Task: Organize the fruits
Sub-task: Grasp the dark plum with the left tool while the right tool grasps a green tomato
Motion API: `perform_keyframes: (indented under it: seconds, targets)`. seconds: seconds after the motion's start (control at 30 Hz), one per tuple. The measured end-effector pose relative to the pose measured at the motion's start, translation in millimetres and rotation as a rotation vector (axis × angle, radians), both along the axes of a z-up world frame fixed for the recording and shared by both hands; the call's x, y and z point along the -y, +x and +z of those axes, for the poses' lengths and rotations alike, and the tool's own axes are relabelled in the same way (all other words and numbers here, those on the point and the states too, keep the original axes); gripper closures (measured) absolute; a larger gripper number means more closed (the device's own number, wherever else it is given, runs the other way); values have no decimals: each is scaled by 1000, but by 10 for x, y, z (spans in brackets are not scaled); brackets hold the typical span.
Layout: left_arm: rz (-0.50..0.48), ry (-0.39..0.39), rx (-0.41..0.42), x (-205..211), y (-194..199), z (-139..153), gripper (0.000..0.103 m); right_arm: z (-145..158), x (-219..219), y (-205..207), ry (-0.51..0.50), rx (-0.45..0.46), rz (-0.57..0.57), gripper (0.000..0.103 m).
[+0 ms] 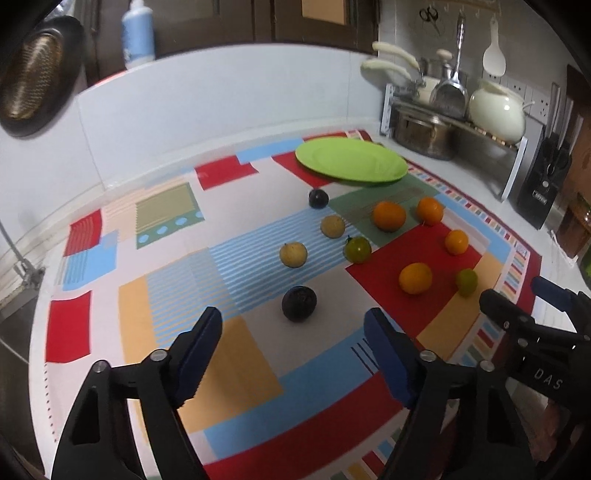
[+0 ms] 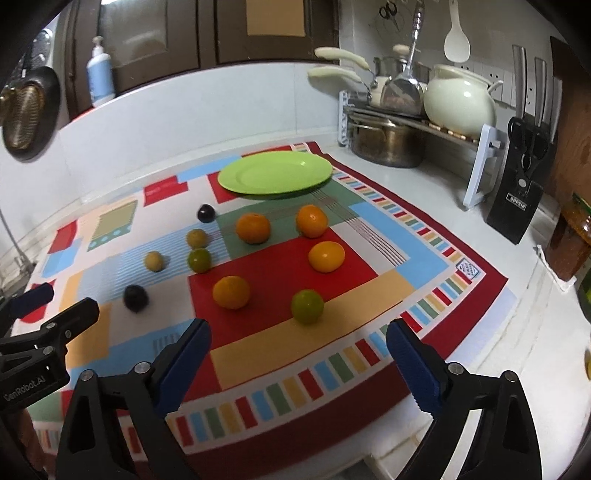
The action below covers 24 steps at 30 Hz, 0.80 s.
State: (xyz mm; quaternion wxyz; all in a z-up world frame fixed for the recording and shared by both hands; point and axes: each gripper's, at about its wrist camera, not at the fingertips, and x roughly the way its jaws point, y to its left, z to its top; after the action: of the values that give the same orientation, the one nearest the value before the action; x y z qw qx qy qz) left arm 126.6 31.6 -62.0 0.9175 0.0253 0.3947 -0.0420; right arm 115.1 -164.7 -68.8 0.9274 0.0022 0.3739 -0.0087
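Several fruits lie loose on a colourful patterned cloth (image 1: pixel 229 369). A green plate (image 1: pixel 351 159) sits bare at the far side, seen too as the plate (image 2: pixel 275 171) in the right wrist view. My left gripper (image 1: pixel 293 325) stands open just short of a dark round fruit (image 1: pixel 299 303), which lies ahead of the gap, untouched. My right gripper (image 2: pixel 297 336) is open as well, a green fruit (image 2: pixel 307 306) just beyond its tips and an orange (image 2: pixel 231 291) to its left. Further back lie more oranges (image 2: pixel 253 228), two yellowish fruits (image 1: pixel 293 254) and another dark fruit (image 1: pixel 318 198).
A dish rack (image 2: pixel 413 122) with pots, a cream pot and ladles stands at the back right. A black knife block (image 2: pixel 517 199) is beside it. A lotion bottle (image 1: pixel 137 35) stands on the ledge behind the white backsplash. A dark pan (image 1: pixel 31 79) hangs at far left.
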Motion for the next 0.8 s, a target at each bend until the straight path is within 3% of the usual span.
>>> perform_keyframes:
  seconds: [0.37, 0.6, 0.8]
  targets:
    - [-33, 4, -114, 36, 402, -351, 49, -307, 18, 355, -12, -95, -24, 35]
    - [-35, 4, -138, 5, 538, -447, 64, -418, 7, 483, -29, -120, -35, 48]
    - [-46, -4, -142, 11, 591, -470, 74, -466, -13, 550, -40, -136, -33, 67]
